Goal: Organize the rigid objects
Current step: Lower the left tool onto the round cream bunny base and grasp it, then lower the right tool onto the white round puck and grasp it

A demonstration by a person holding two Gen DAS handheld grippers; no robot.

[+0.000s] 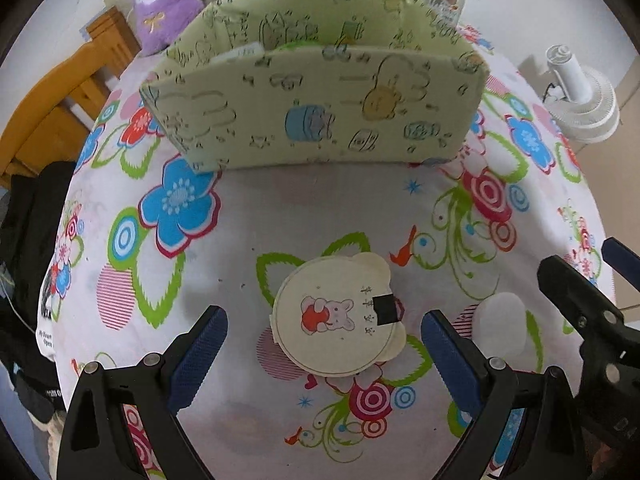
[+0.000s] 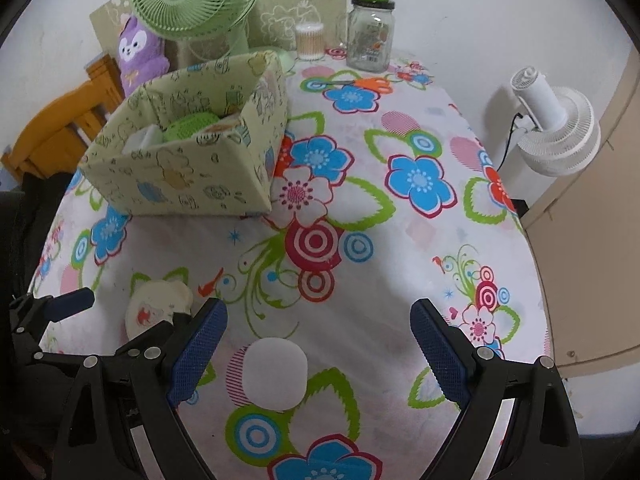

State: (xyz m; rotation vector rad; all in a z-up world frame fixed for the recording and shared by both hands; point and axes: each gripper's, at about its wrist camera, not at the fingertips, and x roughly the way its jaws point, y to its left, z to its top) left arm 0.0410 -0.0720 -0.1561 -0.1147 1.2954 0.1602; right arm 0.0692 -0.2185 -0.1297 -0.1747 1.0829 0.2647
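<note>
Both tongs are spread wide and hold nothing. The round cream case (image 1: 338, 316) lies on the table between the left tongs (image 1: 324, 340); the white pad (image 2: 275, 374) between the right tongs (image 2: 318, 344).

1. The left gripper (image 1: 324, 340) is low over the table with its jaws spread wide; nothing is held between its blue pads (image 1: 198, 354).
2. The right gripper (image 2: 318, 346) is also low, jaws wide apart and empty, its blue pads (image 2: 438, 354) pointing to the far side.
3. The two grippers sit side by side, close together, each showing at the edge of the other's view.
</note>
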